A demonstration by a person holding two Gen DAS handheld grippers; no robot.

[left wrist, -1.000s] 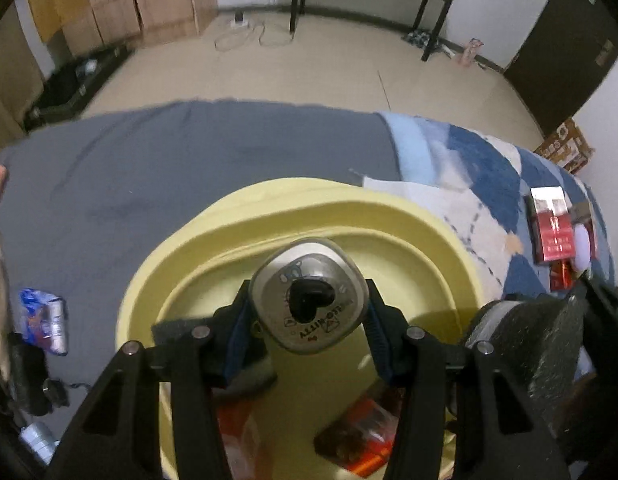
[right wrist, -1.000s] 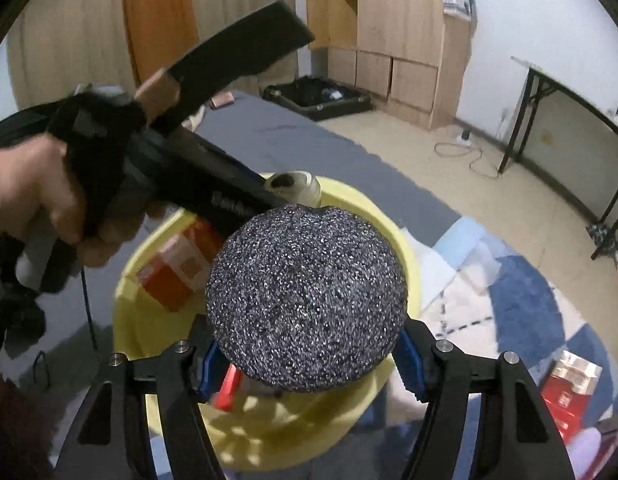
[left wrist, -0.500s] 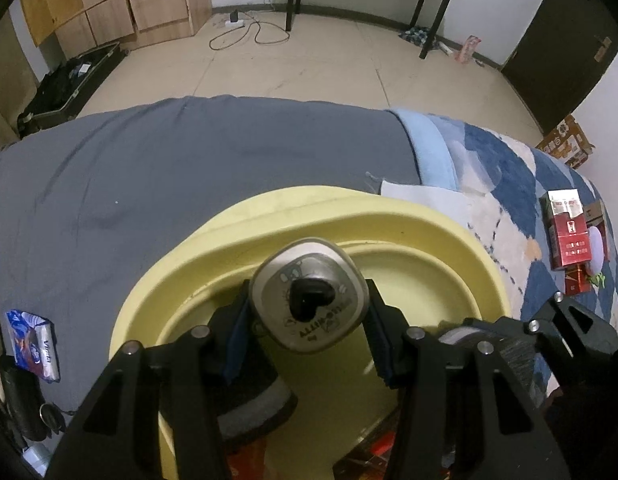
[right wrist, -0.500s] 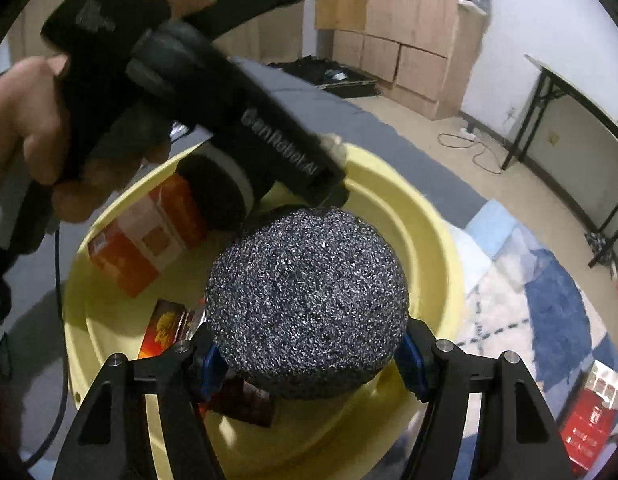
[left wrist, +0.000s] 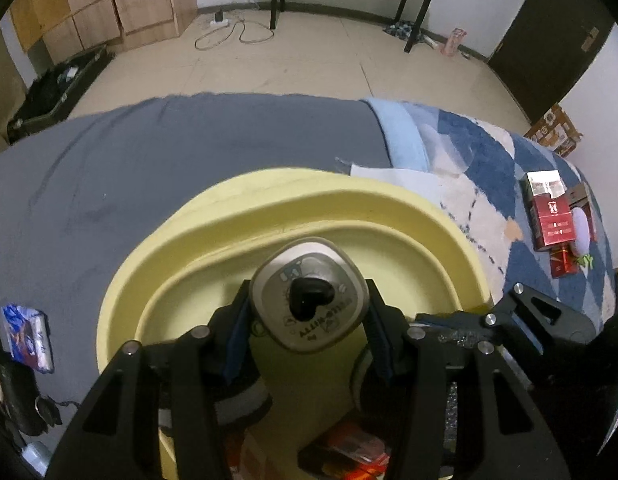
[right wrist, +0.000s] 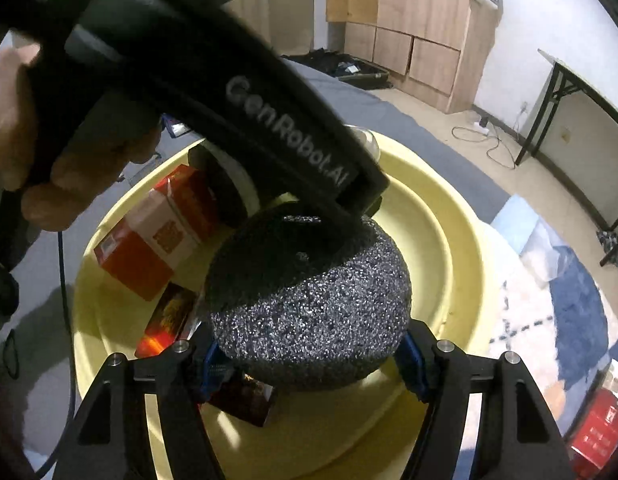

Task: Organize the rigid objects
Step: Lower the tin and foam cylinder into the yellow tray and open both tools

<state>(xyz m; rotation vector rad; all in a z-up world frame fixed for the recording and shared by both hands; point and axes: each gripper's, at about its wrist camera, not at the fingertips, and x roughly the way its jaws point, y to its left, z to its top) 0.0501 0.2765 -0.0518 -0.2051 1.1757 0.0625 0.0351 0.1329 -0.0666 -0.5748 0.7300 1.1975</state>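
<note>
While both hands crowd over the yellow basin (right wrist: pixel 449 216), you risk a knock: your left gripper (left wrist: pixel 305 330), clamped on the silver tin (left wrist: pixel 309 304), crosses just above the glittery ball (right wrist: pixel 309 304) pinched in your right gripper (right wrist: pixel 309 364). Release together and they could collide. Basin sits on a grey bed (left wrist: pixel 169 160), patterned blanket (left wrist: pixel 481 152) right, tiled floor (left wrist: pixel 309 60) far.

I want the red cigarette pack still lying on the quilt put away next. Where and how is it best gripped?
Probably across its two long edges, coming from above. The red cigarette pack lies flat on the patterned quilt, broad face up, so only its narrow width suits the jaws. Its long left edge looks free; a white round object crowds the right edge, so close carefully there.
</note>
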